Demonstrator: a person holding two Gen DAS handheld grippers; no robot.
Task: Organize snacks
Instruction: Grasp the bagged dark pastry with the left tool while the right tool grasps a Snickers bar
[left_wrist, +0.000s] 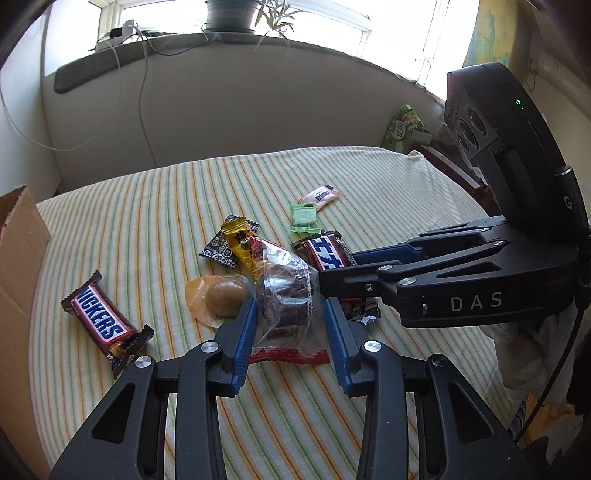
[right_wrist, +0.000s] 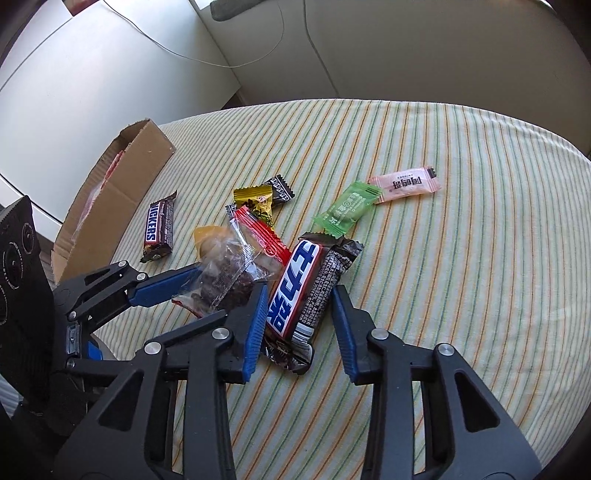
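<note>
- Our left claw (left_wrist: 289, 320) stands spread wide, its blue pads on either side of a clear packet of dark snacks (left_wrist: 286, 295) without pressing it; the packet lies on the striped cloth (left_wrist: 388, 206) of the table.
- Our right claw (right_wrist: 300, 314) is also parted, straddling a Snickers bar with foreign lettering (right_wrist: 295, 291) that lies flat on the cloth, a gap showing at the right pad.
- That bar rests on a dark crumpled wrapper and touches the clear packet.
- A second Snickers bar (left_wrist: 101, 321) lies apart to the left, near the open cardboard box (right_wrist: 110, 192).
- A round caramel jelly cup (left_wrist: 218, 295) sits just beside the left pad.
- Yellow (left_wrist: 240, 240), black (left_wrist: 218, 253), green (left_wrist: 304, 218) and pink (left_wrist: 320, 195) sweets lie farther back.
</note>
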